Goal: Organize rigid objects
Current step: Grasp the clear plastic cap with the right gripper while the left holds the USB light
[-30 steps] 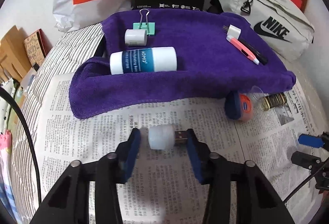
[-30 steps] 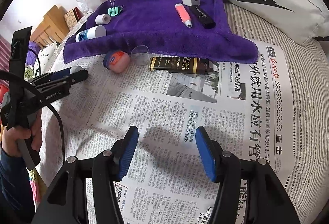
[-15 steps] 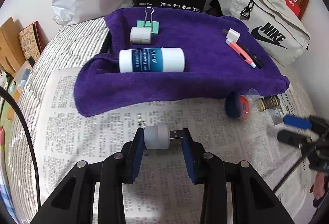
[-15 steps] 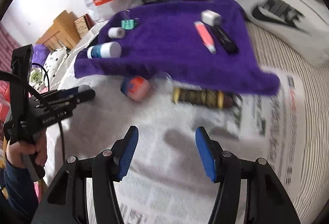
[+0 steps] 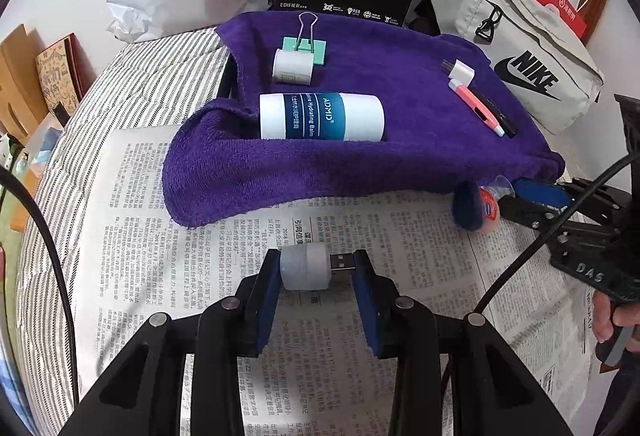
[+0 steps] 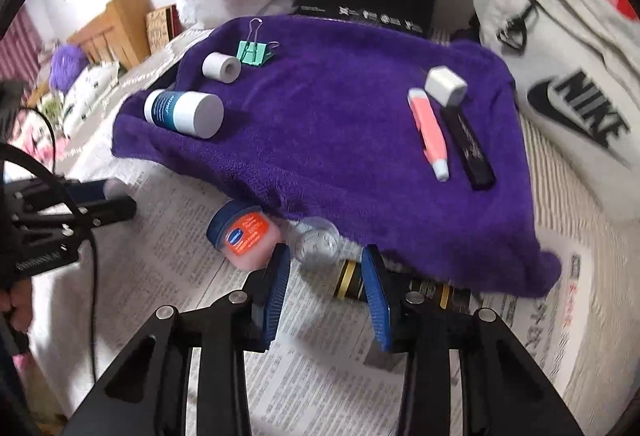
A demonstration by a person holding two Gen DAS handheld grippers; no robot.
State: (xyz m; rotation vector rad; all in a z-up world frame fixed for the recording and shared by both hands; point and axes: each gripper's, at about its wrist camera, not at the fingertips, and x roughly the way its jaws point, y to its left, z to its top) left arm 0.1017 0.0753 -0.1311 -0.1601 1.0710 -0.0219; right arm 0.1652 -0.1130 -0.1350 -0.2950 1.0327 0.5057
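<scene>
The task looked roughly two-thirds done: on the purple towel point(image 5: 400, 116) already lay a balm bottle point(image 5: 322, 116), a small white roll point(image 5: 292, 66), a green clip point(image 5: 306, 46), a white cube point(image 5: 460, 70), a pink tube point(image 5: 476, 108) and a black stick point(image 6: 468, 144). The left gripper point(image 5: 318, 272) pinched a USB plug point(image 5: 310, 266) endwise over the newspaper point(image 5: 160, 236), near the towel's front edge. Left on the paper were a Vaseline jar point(image 6: 246, 236), a clear cap point(image 6: 316, 242) and a dark gold-banded bottle point(image 6: 350, 276), part hidden under the towel hem. The right gripper point(image 6: 326, 268) stood spread, its jaws either side of the cap and the bottle's end. The crowded cluster and overhanging hem would probably hamper a clean grab.
</scene>
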